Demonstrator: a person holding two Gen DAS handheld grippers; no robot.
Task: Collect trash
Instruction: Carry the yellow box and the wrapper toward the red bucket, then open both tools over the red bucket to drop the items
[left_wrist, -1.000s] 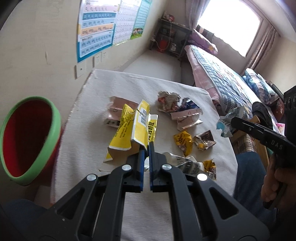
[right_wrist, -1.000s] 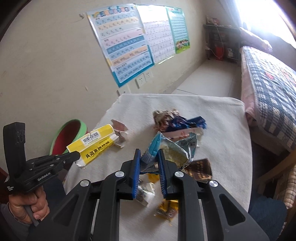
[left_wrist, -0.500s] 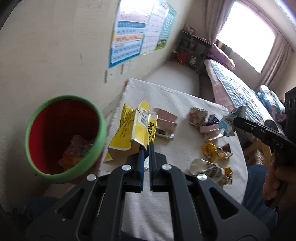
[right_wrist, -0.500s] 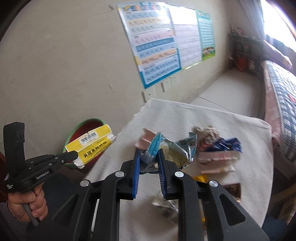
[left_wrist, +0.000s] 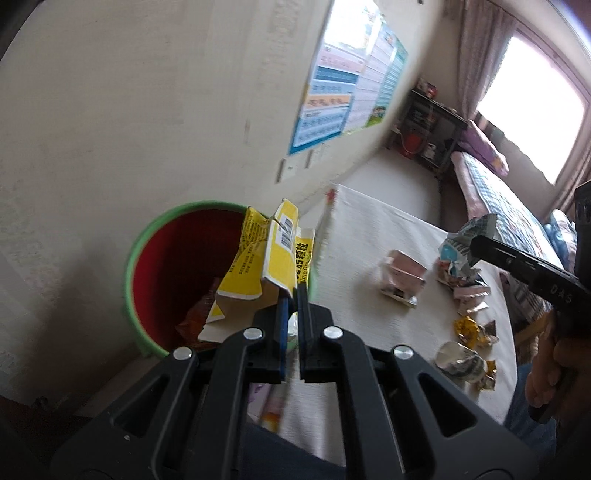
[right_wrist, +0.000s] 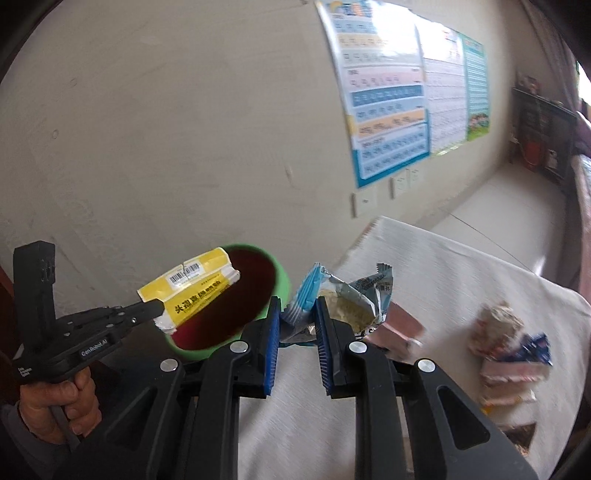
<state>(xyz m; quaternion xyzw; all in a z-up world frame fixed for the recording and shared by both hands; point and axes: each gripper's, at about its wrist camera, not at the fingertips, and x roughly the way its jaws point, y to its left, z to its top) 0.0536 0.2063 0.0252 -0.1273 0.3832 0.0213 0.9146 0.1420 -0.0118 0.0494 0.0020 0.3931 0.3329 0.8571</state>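
Note:
My left gripper (left_wrist: 290, 295) is shut on a torn yellow carton (left_wrist: 275, 264) and holds it over the mouth of the red bin with a green rim (left_wrist: 147, 236). The carton (right_wrist: 192, 286) and bin (right_wrist: 282, 280) also show in the right wrist view, with the left gripper (right_wrist: 157, 308) beside them. My right gripper (right_wrist: 295, 314) is shut on a blue and silver snack wrapper (right_wrist: 351, 299), held above the table's left edge near the bin. That wrapper (left_wrist: 465, 240) shows in the left wrist view too.
A white cloth table (left_wrist: 373, 236) carries a pink box (left_wrist: 402, 273), crumpled wrappers (left_wrist: 472, 328) and a squashed cup (left_wrist: 460, 360). Orange trash lies inside the bin (left_wrist: 195, 314). A wall with posters (right_wrist: 391, 96) stands behind; a bed (left_wrist: 509, 199) lies far right.
Both grippers have swung left with their loads. The yellow carton went from above the table to above the bin's mouth; the wrapper moved toward the table's left edge.

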